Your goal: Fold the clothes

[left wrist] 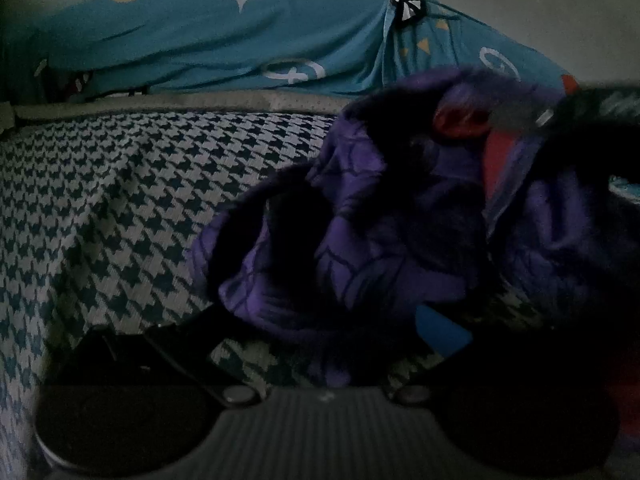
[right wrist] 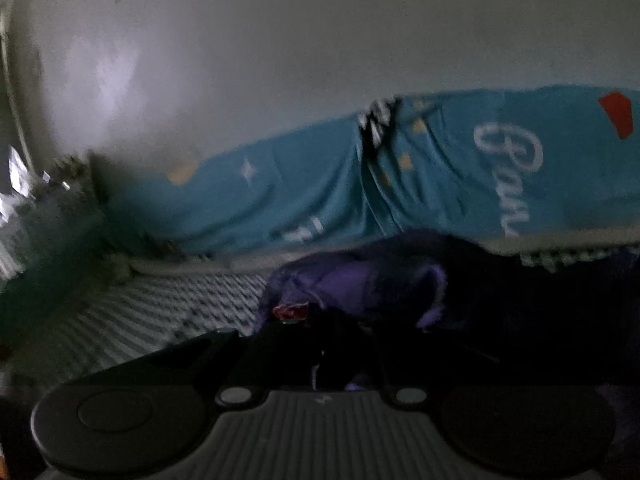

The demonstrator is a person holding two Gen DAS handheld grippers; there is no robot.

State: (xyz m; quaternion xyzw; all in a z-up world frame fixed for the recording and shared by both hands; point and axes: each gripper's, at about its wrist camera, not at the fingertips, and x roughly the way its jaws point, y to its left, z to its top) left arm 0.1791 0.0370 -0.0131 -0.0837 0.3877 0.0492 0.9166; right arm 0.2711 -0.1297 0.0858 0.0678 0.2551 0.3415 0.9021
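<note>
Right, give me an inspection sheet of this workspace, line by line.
Surface: bed cover in blue and white houndstooth, mostly bare on the left.
Job's things: purple garment, crumpled, with red patches; not yet folded.
Clutter: teal blanket with white stars, bunched along the wall.
Grippers: right gripper shut, dark cloth bunched at its fingers; left gripper low at the garment's near edge, its blue fingertip showing, state unclear.
Cables: nothing seen.
Surroundings: pale wall; dim light, blurred views.
</note>
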